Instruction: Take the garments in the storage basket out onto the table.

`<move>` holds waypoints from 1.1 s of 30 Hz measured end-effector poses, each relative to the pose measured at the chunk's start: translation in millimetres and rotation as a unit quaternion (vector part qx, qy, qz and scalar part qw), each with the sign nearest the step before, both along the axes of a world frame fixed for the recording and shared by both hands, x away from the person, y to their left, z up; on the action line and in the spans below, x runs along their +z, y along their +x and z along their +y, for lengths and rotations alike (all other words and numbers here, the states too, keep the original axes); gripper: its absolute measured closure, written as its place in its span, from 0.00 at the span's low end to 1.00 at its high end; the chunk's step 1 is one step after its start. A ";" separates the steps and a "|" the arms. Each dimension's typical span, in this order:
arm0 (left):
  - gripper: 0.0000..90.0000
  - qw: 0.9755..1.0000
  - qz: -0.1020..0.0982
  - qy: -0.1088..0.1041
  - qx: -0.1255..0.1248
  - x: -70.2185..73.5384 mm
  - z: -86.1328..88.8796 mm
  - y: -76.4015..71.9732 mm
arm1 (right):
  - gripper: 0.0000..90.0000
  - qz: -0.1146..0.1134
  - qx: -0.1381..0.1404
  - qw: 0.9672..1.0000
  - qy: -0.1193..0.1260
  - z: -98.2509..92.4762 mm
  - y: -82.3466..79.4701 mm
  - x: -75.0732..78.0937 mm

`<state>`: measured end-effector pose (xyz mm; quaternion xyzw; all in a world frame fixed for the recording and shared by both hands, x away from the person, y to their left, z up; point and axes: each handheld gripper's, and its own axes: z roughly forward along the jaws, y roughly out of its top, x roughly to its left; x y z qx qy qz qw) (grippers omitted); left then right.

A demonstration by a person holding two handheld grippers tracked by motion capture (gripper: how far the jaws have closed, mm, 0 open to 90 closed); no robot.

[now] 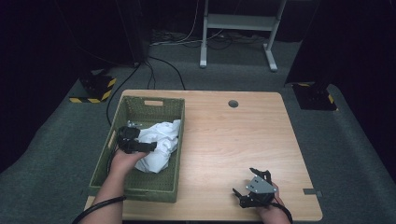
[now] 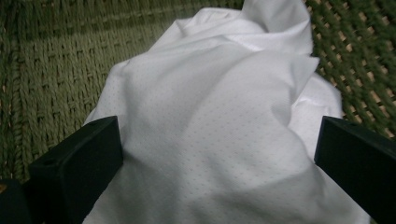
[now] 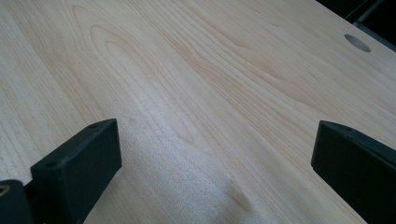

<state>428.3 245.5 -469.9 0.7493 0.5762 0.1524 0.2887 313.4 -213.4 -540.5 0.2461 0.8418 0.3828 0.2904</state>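
The left claw [image 2: 212,154] stood with jaws apart, straddling the white cloth [image 2: 219,121] without pinching it. That cloth lay crumpled in the green basket [image 1: 140,105] at the counter's [image 1: 233,140] left side. It looked light, soft and limp, likely to sag and trail when lifted, so a raised fold near the top seemed the best place to pinch. The right claw [image 1: 252,186] rested open on bare wood near the front edge, well apart from the basket

Dim dark surroundings; table lit, close-ups soft.
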 end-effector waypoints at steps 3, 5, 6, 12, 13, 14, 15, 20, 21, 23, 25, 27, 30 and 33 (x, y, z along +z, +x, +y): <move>0.02 1.000 0.008 0.001 -0.001 -3.0 0.3 1.7 | 0.02 0.000 0.000 1.000 0.001 -0.2 0.1 0.1; 0.02 1.000 0.016 0.003 -0.002 -5.2 -0.9 2.6 | 0.02 0.000 0.001 1.000 0.000 -0.1 0.0 0.0; 0.02 1.000 0.021 0.004 -0.005 -6.7 -1.6 3.2 | 0.02 0.000 0.001 1.000 0.000 0.0 0.0 0.0; 0.02 0.998 0.060 0.008 -0.019 -16.4 -6.7 5.9 | 0.02 0.001 0.001 1.000 -0.001 0.3 0.0 -0.1; 0.01 0.998 0.065 0.006 -0.018 -18.2 -7.6 6.3 | 0.02 0.001 0.002 1.000 -0.002 0.4 0.0 -0.1; 0.01 0.997 0.068 0.005 -0.019 -19.7 -8.5 6.7 | 0.02 0.002 0.001 1.000 -0.001 0.5 -0.2 -0.2; 0.01 0.997 0.071 0.005 -0.019 -20.4 -8.9 6.8 | 0.02 0.002 0.001 1.000 -0.002 0.6 -0.2 -0.2; 0.10 0.995 0.073 0.057 -0.042 -26.9 -16.1 4.4 | 0.02 0.001 0.003 1.000 -0.003 0.6 -0.2 -0.3; 0.12 0.994 0.070 0.066 -0.043 -27.0 -17.5 4.2 | 0.02 0.001 0.003 1.000 -0.003 0.7 -0.2 -0.3; 0.16 0.994 0.067 0.071 -0.045 -26.9 -18.6 3.6 | 0.02 0.000 0.003 1.000 -0.004 0.7 -0.2 -0.3; 0.26 0.994 0.060 0.078 -0.049 -26.4 -19.4 2.7 | 0.02 0.000 0.003 1.000 -0.004 0.8 -0.3 -0.3; 0.33 0.993 0.054 0.083 -0.057 -25.7 -21.2 1.4 | 0.02 0.000 0.004 1.000 -0.005 1.0 -0.3 -0.4; 0.46 0.993 0.047 0.087 -0.070 -24.8 -25.1 -0.6 | 0.02 0.000 0.004 1.000 -0.006 1.2 -0.4 -0.5; 0.59 0.992 0.042 0.090 -0.078 -23.7 -27.0 -1.7 | 0.02 0.001 0.005 1.000 -0.007 1.5 -0.3 -0.6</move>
